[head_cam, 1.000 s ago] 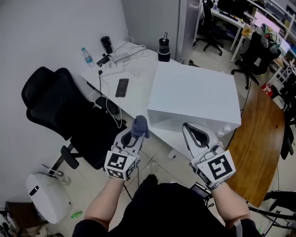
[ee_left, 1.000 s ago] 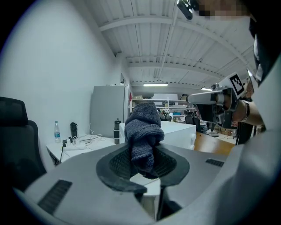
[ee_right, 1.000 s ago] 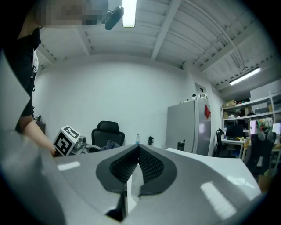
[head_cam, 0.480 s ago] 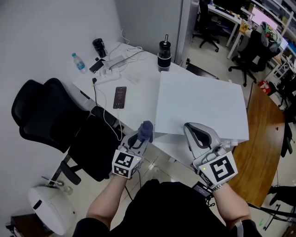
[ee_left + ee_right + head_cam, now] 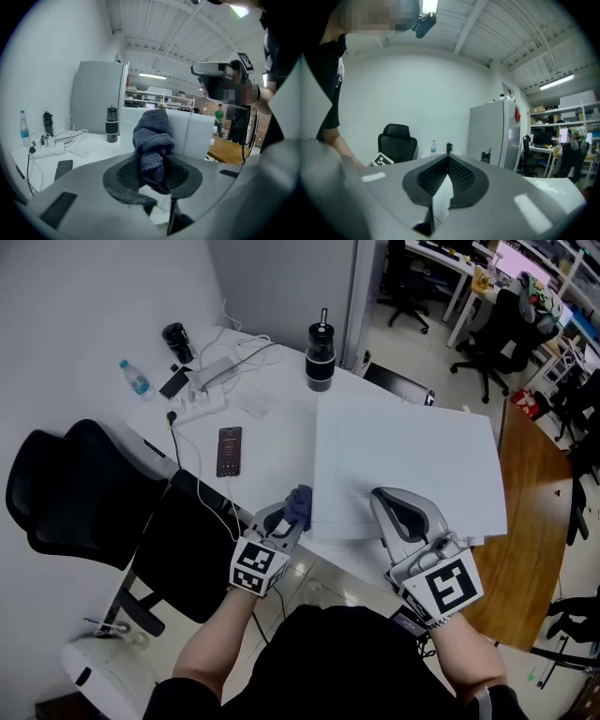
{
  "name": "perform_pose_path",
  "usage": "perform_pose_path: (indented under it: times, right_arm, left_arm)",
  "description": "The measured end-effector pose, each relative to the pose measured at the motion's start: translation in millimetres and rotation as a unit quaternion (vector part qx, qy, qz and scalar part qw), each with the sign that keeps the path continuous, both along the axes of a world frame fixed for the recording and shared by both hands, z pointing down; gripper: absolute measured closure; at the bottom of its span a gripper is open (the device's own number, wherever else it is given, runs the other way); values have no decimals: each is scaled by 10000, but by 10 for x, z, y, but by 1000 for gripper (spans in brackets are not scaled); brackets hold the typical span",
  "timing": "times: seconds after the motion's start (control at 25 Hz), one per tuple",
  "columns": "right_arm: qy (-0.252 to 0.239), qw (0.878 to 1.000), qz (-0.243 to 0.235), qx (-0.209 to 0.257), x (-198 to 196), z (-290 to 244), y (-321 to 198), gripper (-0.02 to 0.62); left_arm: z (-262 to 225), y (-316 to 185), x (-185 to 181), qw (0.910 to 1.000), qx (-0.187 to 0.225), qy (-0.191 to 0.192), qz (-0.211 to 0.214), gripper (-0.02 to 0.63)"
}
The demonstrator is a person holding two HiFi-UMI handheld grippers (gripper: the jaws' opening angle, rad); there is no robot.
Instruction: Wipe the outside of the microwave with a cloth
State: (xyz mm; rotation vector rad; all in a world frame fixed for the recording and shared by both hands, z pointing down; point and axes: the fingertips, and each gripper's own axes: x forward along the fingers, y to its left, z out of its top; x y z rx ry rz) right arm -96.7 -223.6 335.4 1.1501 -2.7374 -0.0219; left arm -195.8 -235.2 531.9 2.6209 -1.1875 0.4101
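Three vessels (contents unseen) share the desk (image 5: 277, 451): bottle (image 5: 132, 378), mug (image 5: 174, 338), flask (image 5: 320, 356).

View along the left gripper (image 5: 151, 163): dark textured fingers (image 5: 123, 174) pressed onto a bunched dark blue knitted cloth (image 5: 152, 138), standing up from between them. Just beyond the cloth, the white microwave (image 5: 197, 133). Left of the fingers, a white surface (image 5: 93, 149) carrying a black flask (image 5: 111, 124), a power strip (image 5: 50, 145) with cables, a dark phone (image 5: 63, 168) lying flat and, farthest left, a clear water bottle (image 5: 23, 127). Behind the flask, a tall grey cabinet (image 5: 98, 96). Right of the fingers, a wooden table (image 5: 225, 149).
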Motion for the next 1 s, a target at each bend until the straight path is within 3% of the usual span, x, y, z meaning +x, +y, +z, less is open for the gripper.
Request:
perform_pose_path:
  times: [1.0]
  right_arm:
    - [146, 9985, 519, -112, 111, 93, -326, 594]
  left_arm:
    - [261, -1136, 0, 9997, -163, -92, 124, 505]
